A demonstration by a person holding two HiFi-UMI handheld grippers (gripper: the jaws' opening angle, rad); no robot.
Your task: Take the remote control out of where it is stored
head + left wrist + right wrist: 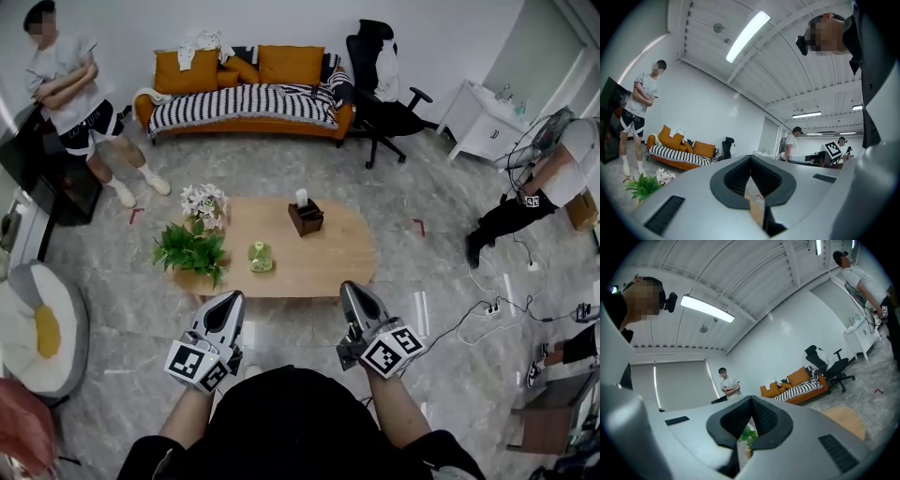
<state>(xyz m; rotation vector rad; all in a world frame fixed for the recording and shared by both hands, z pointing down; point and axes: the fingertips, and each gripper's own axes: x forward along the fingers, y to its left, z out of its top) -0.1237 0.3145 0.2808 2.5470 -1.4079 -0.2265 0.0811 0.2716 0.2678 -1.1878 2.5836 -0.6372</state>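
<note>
A living-room set inside a studio-like hall.
An orange sofa point(253, 126) faced a wooden coffee table point(337, 253), while an office chair point(380, 112), trailing floor cables point(473, 319) and ceiling strip lights point(747, 35) marked a workspace.

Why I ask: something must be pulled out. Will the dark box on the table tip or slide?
Probably not tip: the dark box looks squat, standing flat on the table. It seems small, so likely light; pulling the white item upward might drag it along.

Two grippers point(232, 300) point(350, 288), one wooden table point(323, 253), one orange sofa point(246, 97), one office chair point(382, 105), two plants point(192, 251) point(203, 201)
</note>
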